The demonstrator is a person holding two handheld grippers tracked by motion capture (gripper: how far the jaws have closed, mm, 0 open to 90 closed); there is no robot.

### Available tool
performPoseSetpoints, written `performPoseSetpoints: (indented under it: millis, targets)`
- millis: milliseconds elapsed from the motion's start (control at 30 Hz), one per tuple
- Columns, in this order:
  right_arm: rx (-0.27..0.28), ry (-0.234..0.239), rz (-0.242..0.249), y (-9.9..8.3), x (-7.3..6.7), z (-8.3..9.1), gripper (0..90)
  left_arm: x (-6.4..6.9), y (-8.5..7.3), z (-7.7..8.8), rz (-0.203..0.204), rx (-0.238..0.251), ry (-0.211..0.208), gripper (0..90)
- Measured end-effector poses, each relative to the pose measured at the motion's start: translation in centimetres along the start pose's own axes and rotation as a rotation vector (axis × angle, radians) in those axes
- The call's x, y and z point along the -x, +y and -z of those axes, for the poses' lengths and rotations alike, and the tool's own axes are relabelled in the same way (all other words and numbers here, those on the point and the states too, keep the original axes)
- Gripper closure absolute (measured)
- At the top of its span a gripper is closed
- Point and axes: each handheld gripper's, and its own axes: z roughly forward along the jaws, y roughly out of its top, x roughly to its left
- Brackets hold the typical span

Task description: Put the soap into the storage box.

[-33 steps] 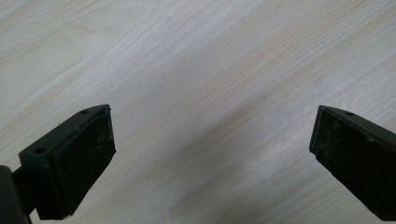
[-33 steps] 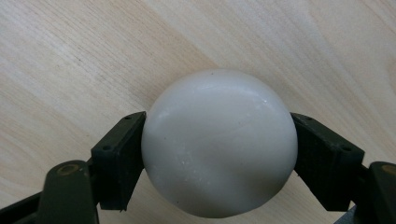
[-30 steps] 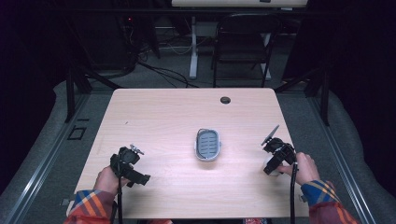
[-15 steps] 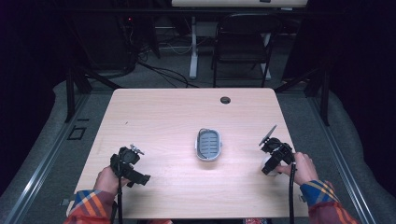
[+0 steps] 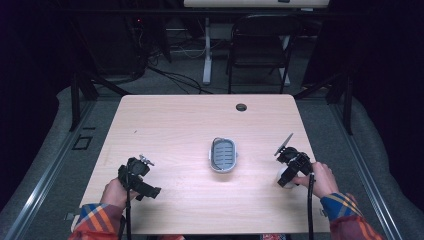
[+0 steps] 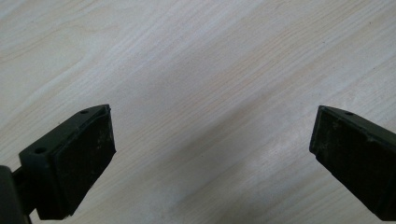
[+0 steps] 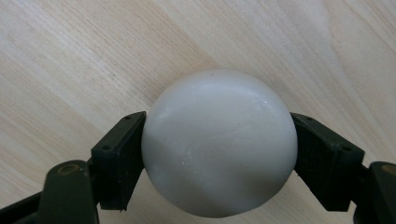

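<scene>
Right gripper (image 5: 286, 176): near right part of the table, in the person's right hand; jaws clamped on the white soap bar.
White soap bar (image 7: 219, 142): rounded, smooth, glossy; pressed between the two black pads (image 7: 119, 156) in the right gripper view, one pad on each flank; seen in the high view as a pale spot (image 5: 285, 175) at the tip of the right gripper, over the near right of the table, well apart from the soap dish.
Height of the bar: cannot tell whether resting on the wood or held just above it.
Left gripper (image 5: 137, 176): near left part of the table, in the person's left hand; jaws wide apart, nothing between them.
Left gripper view: two black pads (image 6: 77, 158) at the left and right edges, bare pale wood grain between and beyond.
Soap dish (image 5: 223, 154): oval, grey, pale rim, ribbed floor; near the middle of the table, between the two grippers, long axis running near to far; nothing lying in it.
Table (image 5: 175, 120): light wood, rectangular; small dark round grommet (image 5: 241, 107) toward the far edge, right of centre.
Sleeves (image 5: 95, 220): plaid, red, blue and yellow, entering from the near edge on both sides.
Cables (image 5: 310, 205): black, trailing from each gripper toward the near edge.
Beyond the table: dark room, folding chair (image 5: 257, 45) at the far side, grey floor.
</scene>
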Motion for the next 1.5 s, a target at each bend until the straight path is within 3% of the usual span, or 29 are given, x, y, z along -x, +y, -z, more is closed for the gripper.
performPoseSetpoints:
  millis: [133, 167, 200, 500, 533, 567, 667, 767, 800, 1067, 1167, 1200, 1433, 1500]
  targets:
    - [-0.003, 0.000, 0.006, 0.2, -0.1, 0.0, 23.2, 0.0, 0.0, 0.0, 0.001, 0.000, -0.001, 0.0]
    - [0.029, 0.006, -0.016, 0.1, -0.3, -0.2, 23.2, 0.0, 0.0, 0.0, 0.001, -0.001, -0.001, 0.0]
    - [0.010, 0.000, 0.008, 0.4, -0.2, -0.1, 23.2, 0.0, 0.0, 0.0, 0.001, 0.000, -0.001, 0.0]
    - [0.021, -0.002, 0.026, 2.0, -0.7, -0.1, 23.2, 0.0, 0.0, 0.0, 0.002, -0.001, 0.002, 0.0]
    - [-0.020, -0.019, 0.075, 2.3, -0.5, 0.2, 23.2, 0.0, 0.0, 0.0, 0.001, -0.001, 0.002, 0.0]
    - [0.006, -0.006, 0.047, 2.4, -0.7, 0.1, 23.2, 0.0, 0.0, 0.0, 0.001, -0.001, 0.002, 0.0]
    - [0.010, -0.007, 0.068, 2.7, -0.8, 0.2, 23.2, 0.0, 0.0, 0.0, 0.002, 0.001, 0.001, 0.0]
    - [0.022, -0.008, 0.057, 2.8, -0.9, 0.2, 23.2, 0.0, 0.0, 0.0, 0.002, 0.001, 0.001, 0.0]
    - [-0.002, -0.013, 0.072, 3.1, -0.9, 0.6, 23.2, 0.0, 0.0, 0.0, 0.002, 0.001, 0.001, 0.0]
    - [0.052, 0.006, 0.052, 3.6, -1.0, 0.9, 23.2, 0.0, 0.0, 0.0, 0.002, 0.000, 0.003, 0.0]
    - [0.062, 0.007, 0.072, 4.0, -0.9, 1.1, 23.2, 0.0, 0.0, 0.0, 0.002, -0.001, 0.003, 0.0]
    - [0.038, 0.004, 0.071, 4.2, -1.0, 1.4, 23.2, 0.0, 0.0, 0.0, 0.002, 0.001, 0.003, 0.0]
    - [0.062, 0.009, 0.072, 4.8, -1.1, 1.5, 23.2, 0.0, -0.1, 0.0, 0.001, 0.005, 0.002, 0.0]
    - [0.037, -0.003, 0.093, 5.2, -1.1, 1.8, 23.3, 0.0, 0.0, 0.0, 0.001, 0.004, 0.002, 0.0]
